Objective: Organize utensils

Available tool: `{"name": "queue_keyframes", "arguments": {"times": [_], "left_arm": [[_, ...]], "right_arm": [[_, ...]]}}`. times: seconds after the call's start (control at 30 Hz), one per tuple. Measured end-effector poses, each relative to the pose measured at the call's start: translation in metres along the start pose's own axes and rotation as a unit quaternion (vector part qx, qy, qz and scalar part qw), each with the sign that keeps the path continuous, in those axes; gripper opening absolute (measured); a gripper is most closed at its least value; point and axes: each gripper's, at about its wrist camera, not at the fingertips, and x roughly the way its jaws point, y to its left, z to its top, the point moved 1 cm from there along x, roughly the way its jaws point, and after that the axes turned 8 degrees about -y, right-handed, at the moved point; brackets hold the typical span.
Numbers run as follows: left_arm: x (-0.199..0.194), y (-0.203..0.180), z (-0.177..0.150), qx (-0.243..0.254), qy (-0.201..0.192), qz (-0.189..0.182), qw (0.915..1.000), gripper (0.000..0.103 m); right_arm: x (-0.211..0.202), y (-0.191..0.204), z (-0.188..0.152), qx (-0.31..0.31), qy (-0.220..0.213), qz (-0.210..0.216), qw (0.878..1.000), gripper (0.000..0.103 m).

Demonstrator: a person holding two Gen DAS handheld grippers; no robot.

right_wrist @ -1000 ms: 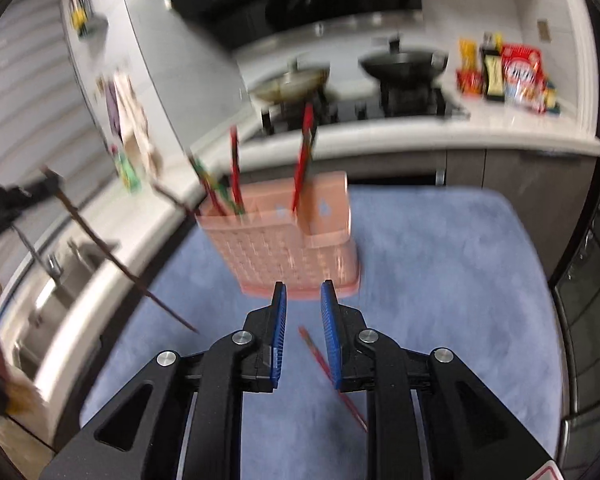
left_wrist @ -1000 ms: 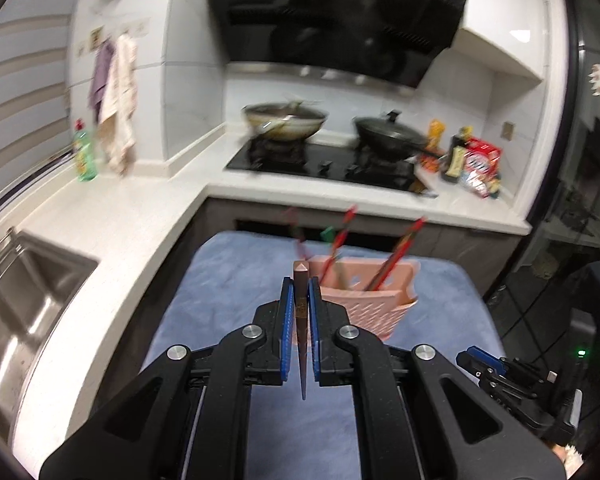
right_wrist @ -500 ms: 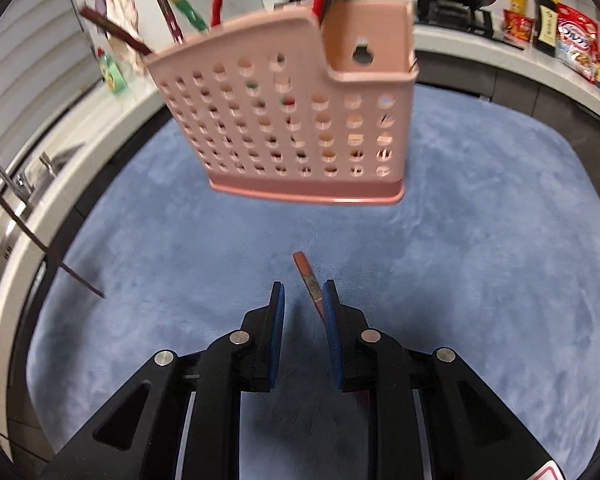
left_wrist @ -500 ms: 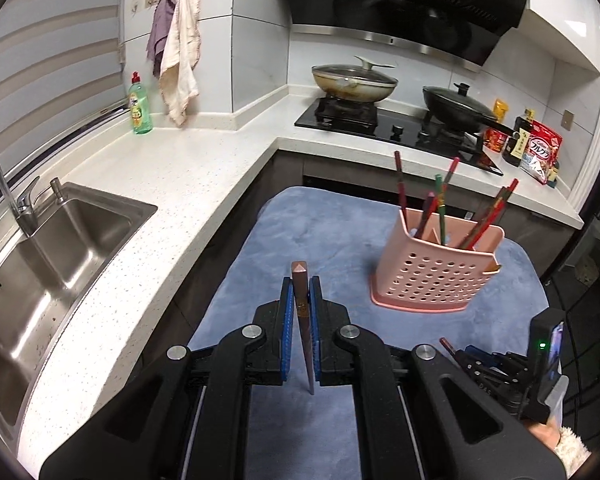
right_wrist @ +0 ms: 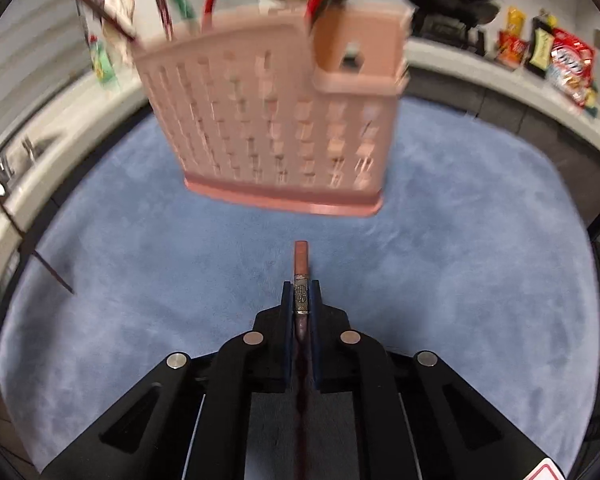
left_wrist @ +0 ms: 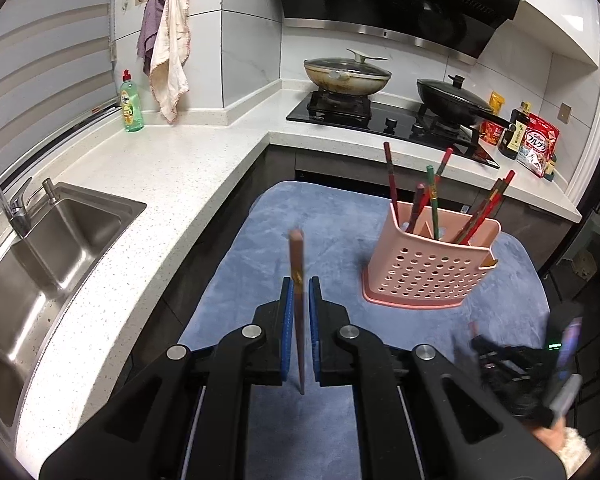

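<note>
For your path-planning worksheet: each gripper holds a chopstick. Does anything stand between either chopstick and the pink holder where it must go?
Nothing visible does. Only bare blue mat lies between the right gripper with its chopstick and the pink holder. The left gripper's chopstick also has open space.

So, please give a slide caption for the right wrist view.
Right gripper shut on a chopstick over the blue mat, before the pink holder.
</note>
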Motion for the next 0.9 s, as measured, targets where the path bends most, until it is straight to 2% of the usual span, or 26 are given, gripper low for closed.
{"name": "queue_keyframes", "arguments": {"times": [0.13,0.23,0.47,0.6,0.67,0.77,0.9], "left_arm": [[-0.005,-0.009,0.006,0.0,-0.009,-0.01,0.9999,0.007],[-0.012,-0.015,0.016,0.002,-0.023,-0.017,0.9996,0.007],[-0.028,-0.036,0.062,-0.006,-0.066,-0.052,0.9965,0.007],[-0.036,-0.05,0.093,-0.007,-0.093,-0.074,0.9928,0.007],[-0.037,-0.051,0.102,-0.006,-0.103,-0.074,0.9919,0.007],[-0.037,-0.048,0.106,-0.005,-0.108,-0.068,0.9918,0.007],[-0.028,-0.033,0.098,-0.014,-0.091,-0.057,0.9942,0.007]], "right_arm": [[-0.066,-0.011,0.025,0.022,-0.077,-0.006,0.997,0.007],[-0.116,-0.017,0.049,0.034,-0.138,-0.005,0.99,0.007],[-0.182,-0.023,0.11,0.059,-0.242,0.018,0.968,0.007],[-0.198,-0.021,0.14,0.07,-0.274,0.037,0.958,0.007],[-0.204,-0.018,0.152,0.066,-0.288,0.039,0.955,0.007],[-0.211,-0.012,0.16,0.058,-0.298,0.039,0.952,0.007],[-0.209,-0.01,0.165,0.055,-0.298,0.04,0.952,0.007]]}}
